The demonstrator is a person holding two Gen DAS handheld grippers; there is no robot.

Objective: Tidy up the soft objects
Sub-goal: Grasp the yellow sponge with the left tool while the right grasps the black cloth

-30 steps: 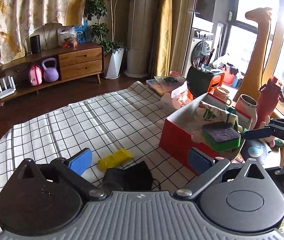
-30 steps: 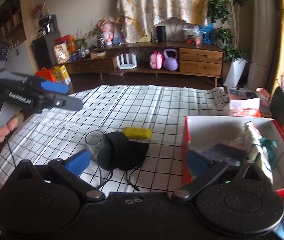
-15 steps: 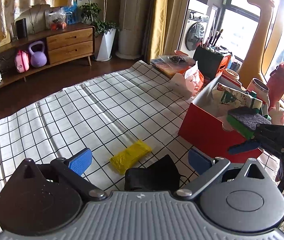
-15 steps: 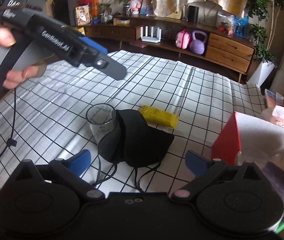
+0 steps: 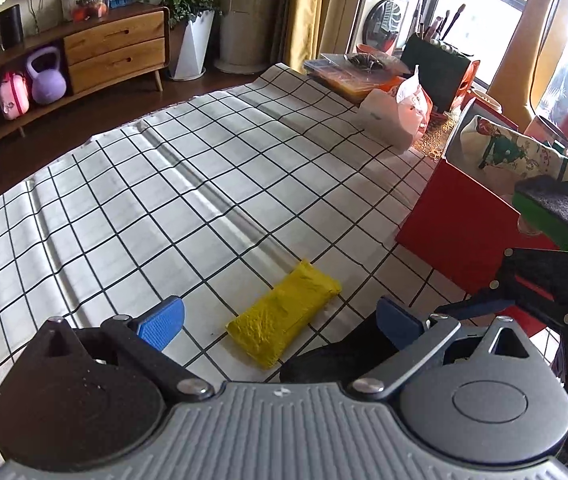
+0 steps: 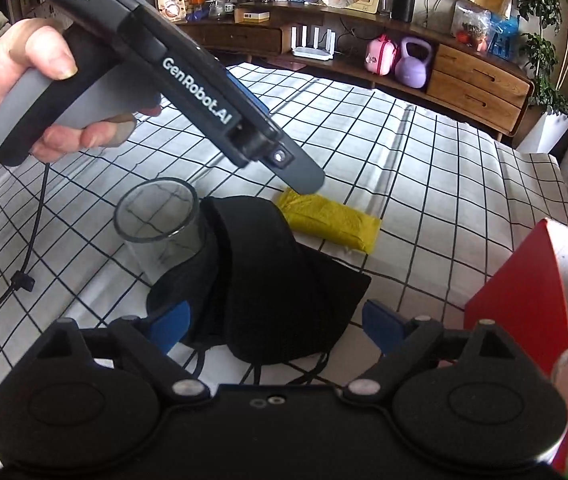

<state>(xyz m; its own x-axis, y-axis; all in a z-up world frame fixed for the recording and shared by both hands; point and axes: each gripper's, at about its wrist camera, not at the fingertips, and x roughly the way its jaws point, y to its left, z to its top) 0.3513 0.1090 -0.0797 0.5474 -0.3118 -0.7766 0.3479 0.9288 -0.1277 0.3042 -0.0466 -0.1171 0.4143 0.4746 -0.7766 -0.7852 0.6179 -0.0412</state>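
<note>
Black fabric mask (image 6: pixel 272 280): lies flat on the checked tablecloth (image 5: pixel 164 184), ear loops trailing toward the camera. In the right wrist view it sits between the blue pads of the right gripper (image 6: pixel 274 322), which straddle it without pressing; the jaws are wide and closing. Its left edge laps against the clear glass.

Clear glass (image 6: pixel 160 220): upright, at 10 o'clock from the mask, touching it.

Yellow soft pack (image 5: pixel 284 314): oblong, lying flat on the cloth, at 1 o'clock from the mask in the right wrist view and just beside it. In the left wrist view it lies between the blue pads of the left gripper (image 5: pixel 280 320), a little ahead of them and untouched; those jaws stand wide apart, nothing gripped.

Left hand (image 6: pixel 44 80): wrapped round the grey handle of the left gripper, seen at 10 o'clock in the right wrist view; the gripper's tip hangs over the near end of the yellow pack.

Red box (image 5: pixel 456 232): open-topped, at 3 o'clock from the yellow pack, well apart. It holds a printed cloth item (image 5: pixel 512 152) and a green sponge with a grey scouring face (image 5: pixel 556 212) near its rim.

Wooden sideboard (image 5: pixel 112 56): background, 11 o'clock, with a purple kettlebell (image 5: pixel 47 84) beside it.
</note>
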